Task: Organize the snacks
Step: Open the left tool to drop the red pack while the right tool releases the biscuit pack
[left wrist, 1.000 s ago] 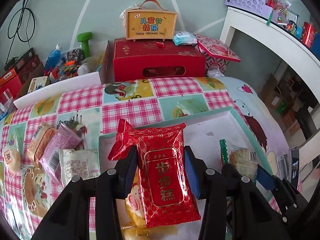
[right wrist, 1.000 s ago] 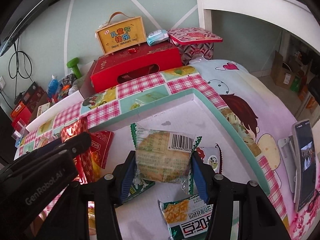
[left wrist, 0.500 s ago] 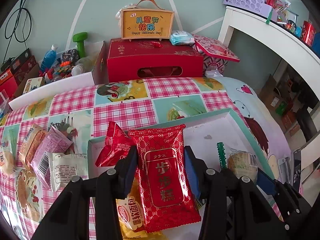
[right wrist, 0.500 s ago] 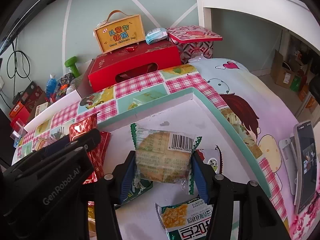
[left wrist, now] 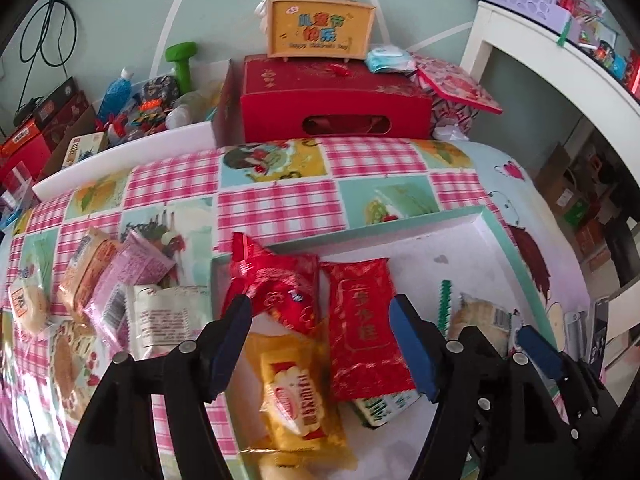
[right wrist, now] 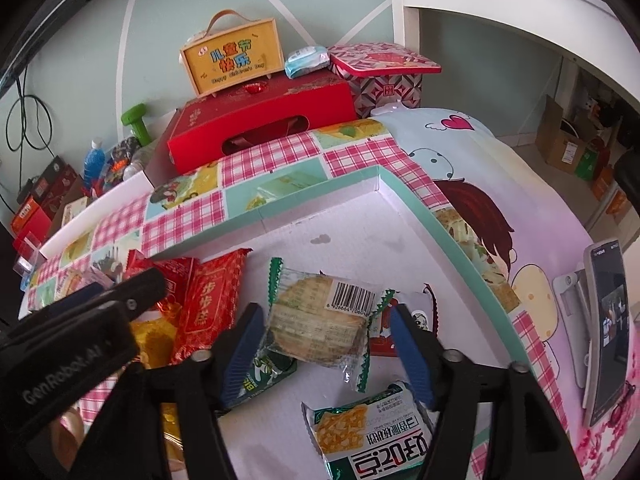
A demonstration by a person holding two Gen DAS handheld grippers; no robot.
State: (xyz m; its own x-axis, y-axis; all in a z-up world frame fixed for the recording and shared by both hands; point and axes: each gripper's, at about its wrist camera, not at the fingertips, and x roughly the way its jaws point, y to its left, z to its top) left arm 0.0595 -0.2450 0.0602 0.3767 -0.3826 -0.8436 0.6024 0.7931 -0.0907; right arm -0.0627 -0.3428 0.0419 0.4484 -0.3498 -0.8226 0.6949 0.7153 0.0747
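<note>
A white tray with a teal rim (left wrist: pixel 384 228) holds several snack packets. My left gripper (left wrist: pixel 320 304) hovers over its left part, jaws opening. A red packet with gold characters (left wrist: pixel 362 324) lies flat below them, untouched by the pads. Next to it lie a crumpled red packet (left wrist: pixel 276 284) and a yellow packet (left wrist: pixel 298 392). Over the tray (right wrist: pixel 304 196), my right gripper (right wrist: pixel 325 314) also has its jaws opening. A round cracker packet with a barcode (right wrist: pixel 320 320) rests between them, free of both pads. A green-and-white packet (right wrist: pixel 372 436) lies nearer the camera.
Several loose snacks (left wrist: pixel 120 280) lie on the checked tablecloth left of the tray. A red gift box (left wrist: pixel 336 100) with a yellow case (left wrist: pixel 320 26) on top stands behind the table. A phone on a stand (right wrist: pixel 606 320) is at the right edge.
Both grippers have opened. The red packet left the left jaws and now lies on the tray. The cracker packet slipped from the right jaws and rests tilted on the other packets.
</note>
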